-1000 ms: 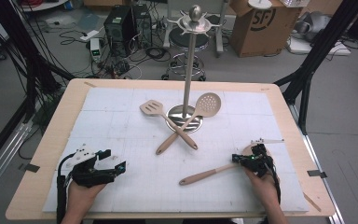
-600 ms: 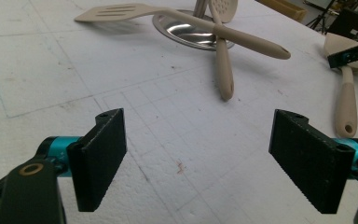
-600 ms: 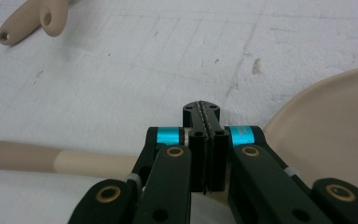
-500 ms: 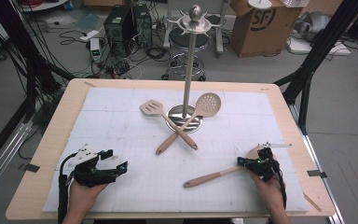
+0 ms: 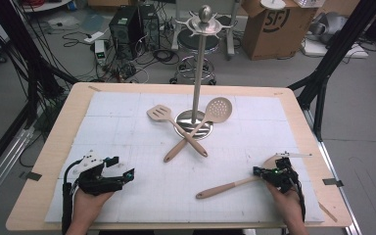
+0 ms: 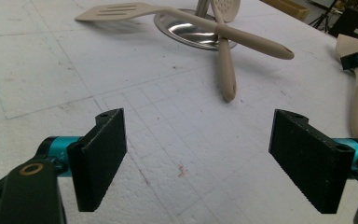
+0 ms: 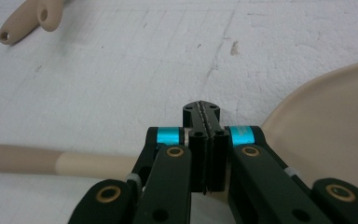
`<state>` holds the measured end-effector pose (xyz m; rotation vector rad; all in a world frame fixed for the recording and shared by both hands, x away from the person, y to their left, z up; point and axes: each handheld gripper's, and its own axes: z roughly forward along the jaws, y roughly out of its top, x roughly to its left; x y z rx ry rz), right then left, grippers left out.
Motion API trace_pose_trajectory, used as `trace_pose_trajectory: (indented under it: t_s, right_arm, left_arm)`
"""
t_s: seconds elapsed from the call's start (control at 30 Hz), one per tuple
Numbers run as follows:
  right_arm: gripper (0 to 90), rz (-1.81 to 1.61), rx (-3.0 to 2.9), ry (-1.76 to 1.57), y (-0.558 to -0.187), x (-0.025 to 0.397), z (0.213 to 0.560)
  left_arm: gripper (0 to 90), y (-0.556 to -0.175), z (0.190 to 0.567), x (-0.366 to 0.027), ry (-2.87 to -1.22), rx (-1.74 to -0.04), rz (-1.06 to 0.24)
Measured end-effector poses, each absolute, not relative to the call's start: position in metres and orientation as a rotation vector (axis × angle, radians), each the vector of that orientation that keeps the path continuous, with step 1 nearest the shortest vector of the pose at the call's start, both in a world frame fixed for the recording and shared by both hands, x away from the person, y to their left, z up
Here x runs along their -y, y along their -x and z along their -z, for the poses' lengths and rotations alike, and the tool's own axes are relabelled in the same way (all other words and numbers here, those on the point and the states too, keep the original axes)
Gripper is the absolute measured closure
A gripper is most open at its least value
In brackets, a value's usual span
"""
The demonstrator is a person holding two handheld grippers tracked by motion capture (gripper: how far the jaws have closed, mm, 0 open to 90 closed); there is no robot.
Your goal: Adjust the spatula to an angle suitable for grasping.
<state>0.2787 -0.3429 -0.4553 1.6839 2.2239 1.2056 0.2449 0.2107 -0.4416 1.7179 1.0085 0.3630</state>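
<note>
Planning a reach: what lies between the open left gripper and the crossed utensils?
Bare white mat; the left gripper view shows it between left gripper and crossed utensils.

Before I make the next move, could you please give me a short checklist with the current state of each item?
1. Left gripper open, nothing between its jaws: ok.
2. Right gripper shut above the neck of the beige long-handled spoon; whether it actually grips the spoon: cannot tell.
3. Spoon handle lying flat on the white gridded mat: ok.
4. Tall silver metal utensil stand upright, its top hooks free: ok.
5. Beige slotted turner and beige perforated skimmer separated for a clean single pick: not ok, their handles are crossed on the stand's base.
</note>
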Motion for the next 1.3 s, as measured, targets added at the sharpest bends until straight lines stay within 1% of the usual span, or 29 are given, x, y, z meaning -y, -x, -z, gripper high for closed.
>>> trace_pose_trajectory:
  t_s: [0.3,0.4,0.47,0.5,0.57,0.6,0.67,0.7,0.87,0.97,1.03,1.3]
  right_arm:
    - [90.0,-1.178,-2.22,-1.702,-0.279,0.343,0.452]
    - [90.0,-1.276,-2.213,-1.689,-0.272,0.343,0.444]
    - [90.0,-1.327,-2.268,-1.621,-0.259,0.33,0.434]
    - [90.0,-1.327,-2.268,-1.621,-0.259,0.33,0.434]
    - [90.0,-1.35,-2.332,-1.555,-0.248,0.315,0.433]
    - [90.0,-1.397,-2.397,-1.523,-0.237,0.3,0.437]
    - [90.0,-1.405,-2.431,-1.512,-0.232,0.293,0.441]
    - [90.0,-1.409,-2.488,-1.491,-0.224,0.28,0.448]
    - [90.0,-1.427,-2.598,-1.499,-0.212,0.261,0.455]
    - [90.0,-1.366,-2.654,-1.48,-0.21,0.251,0.463]
    - [90.0,-1.384,-2.655,-1.488,-0.211,0.251,0.464]
    - [90.0,-1.353,-2.647,-1.488,-0.228,0.239,0.462]
  left_arm:
    - [19.4,-0.245,0.442,-0.212,-1.711,-1.009,-0.364]
    - [19.4,-0.244,0.442,-0.212,-1.71,-1.011,-0.363]
    - [19.4,-0.244,0.442,-0.212,-1.714,-1.011,-0.363]
    - [19.4,-0.245,0.442,-0.212,-1.714,-1.011,-0.367]
    - [19.4,-0.244,0.441,-0.212,-1.709,-1.015,-0.368]
    - [19.4,-0.244,0.441,-0.213,-1.703,-1.019,-0.368]
    - [19.4,-0.244,0.441,-0.214,-1.702,-1.02,-0.37]
    - [19.4,-0.244,0.441,-0.213,-1.698,-1.021,-0.368]
    - [19.4,-0.245,0.442,-0.213,-1.707,-1.015,-0.363]
    - [19.4,-0.245,0.442,-0.212,-1.703,-1.016,-0.36]
    - [19.4,-0.245,0.442,-0.212,-1.704,-1.014,-0.361]
    - [19.4,-0.246,0.442,-0.21,-1.707,-1.009,-0.359]
